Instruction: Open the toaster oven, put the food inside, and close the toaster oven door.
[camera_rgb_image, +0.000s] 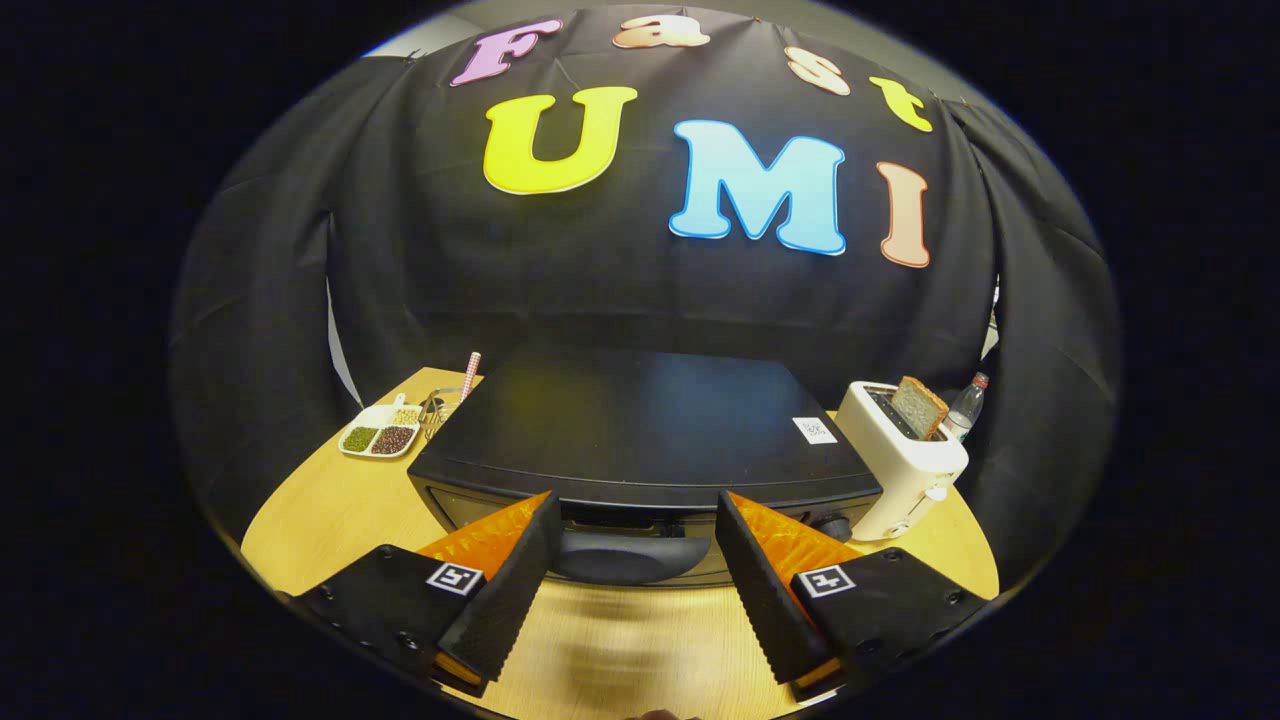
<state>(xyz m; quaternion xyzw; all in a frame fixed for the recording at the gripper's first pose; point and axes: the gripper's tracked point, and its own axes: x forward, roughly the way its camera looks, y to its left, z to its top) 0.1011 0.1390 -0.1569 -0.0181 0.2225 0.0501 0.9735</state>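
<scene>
One black toaster oven (640, 425), one white toaster (905, 465) holding one bread slice (918, 406). The claw (637, 560) gapes wide and empty, fingers flanking the oven's door handle (625, 555)

No legible text on any object. Small white square sticker (815, 429) on the top of the black toaster oven (640, 430), near its right rear corner: carries a dark printed pattern, possibly a scan code, too small to resolve. Each black gripper finger (455, 578) bears a white square tag with a black blocky fiducial mark; second tag (825, 580) on the other finger. Neither reads as a letter or number.
</scene>
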